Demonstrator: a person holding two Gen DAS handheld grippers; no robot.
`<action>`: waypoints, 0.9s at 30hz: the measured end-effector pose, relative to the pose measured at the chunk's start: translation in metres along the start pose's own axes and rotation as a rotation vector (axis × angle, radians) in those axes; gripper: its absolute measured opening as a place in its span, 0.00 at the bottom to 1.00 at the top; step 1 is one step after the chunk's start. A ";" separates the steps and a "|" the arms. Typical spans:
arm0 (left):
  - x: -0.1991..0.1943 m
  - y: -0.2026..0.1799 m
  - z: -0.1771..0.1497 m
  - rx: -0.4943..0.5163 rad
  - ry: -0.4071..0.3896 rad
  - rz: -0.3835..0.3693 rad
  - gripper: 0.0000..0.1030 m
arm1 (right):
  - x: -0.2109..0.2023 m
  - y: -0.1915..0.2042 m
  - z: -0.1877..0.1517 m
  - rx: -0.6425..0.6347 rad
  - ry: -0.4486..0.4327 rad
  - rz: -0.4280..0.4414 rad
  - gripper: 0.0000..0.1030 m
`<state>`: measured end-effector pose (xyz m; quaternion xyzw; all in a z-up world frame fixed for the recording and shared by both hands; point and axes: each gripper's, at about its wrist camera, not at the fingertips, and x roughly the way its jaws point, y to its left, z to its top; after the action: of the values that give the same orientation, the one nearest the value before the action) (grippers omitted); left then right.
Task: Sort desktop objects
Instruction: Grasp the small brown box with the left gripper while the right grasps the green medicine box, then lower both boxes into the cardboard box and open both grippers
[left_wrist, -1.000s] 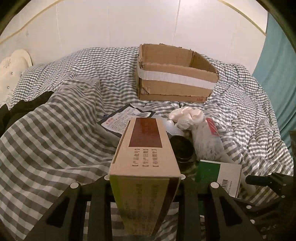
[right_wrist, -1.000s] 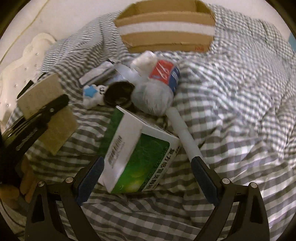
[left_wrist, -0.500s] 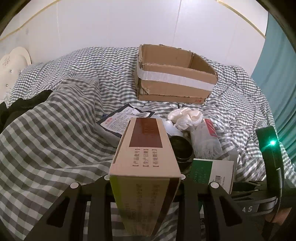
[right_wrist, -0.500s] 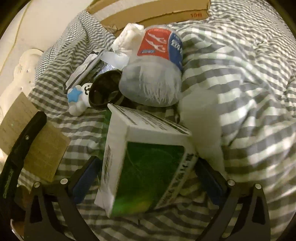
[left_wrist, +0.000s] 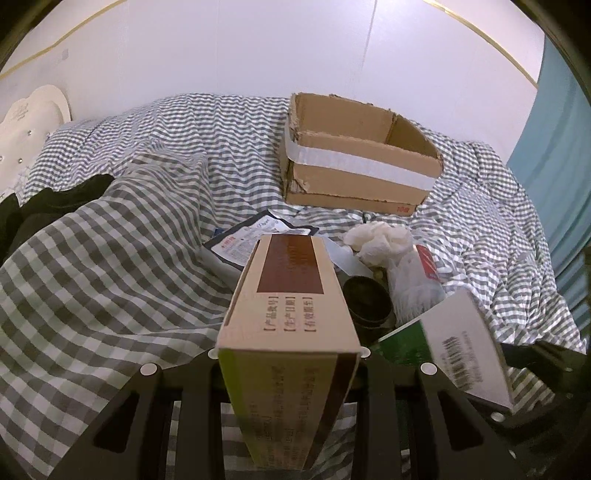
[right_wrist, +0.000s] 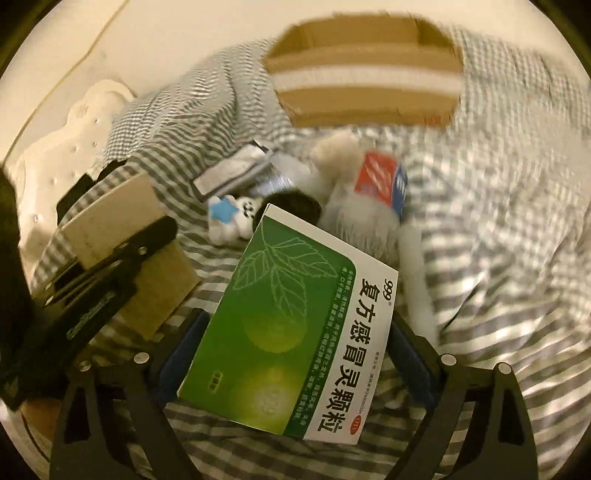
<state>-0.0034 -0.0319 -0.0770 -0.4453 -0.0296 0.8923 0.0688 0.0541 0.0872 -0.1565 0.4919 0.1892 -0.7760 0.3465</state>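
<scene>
Sitting btwn closing fingers (right_wrist: 408, 354): green box (right_wrist: 291, 332)

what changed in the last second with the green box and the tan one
The right gripper took the green medicine box between its fingers and raised it off the checked bedspread; its broad green face now shows and the jaws are closing on it. The left gripper kept its hold on the tan carton. The cardboard box and the clutter in front of it stayed put.
</scene>
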 end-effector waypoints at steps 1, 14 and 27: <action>0.000 0.002 0.001 -0.005 0.002 0.000 0.29 | -0.005 0.005 -0.001 -0.022 -0.019 -0.017 0.91; -0.020 -0.015 0.056 0.049 -0.100 -0.089 0.29 | -0.090 0.008 0.048 -0.196 -0.330 -0.027 0.91; 0.015 -0.044 0.169 0.073 -0.167 -0.148 0.29 | -0.128 0.001 0.147 -0.252 -0.520 -0.157 0.90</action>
<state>-0.1431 0.0151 0.0176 -0.3630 -0.0357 0.9192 0.1480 -0.0026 0.0387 0.0235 0.2136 0.2261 -0.8708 0.3807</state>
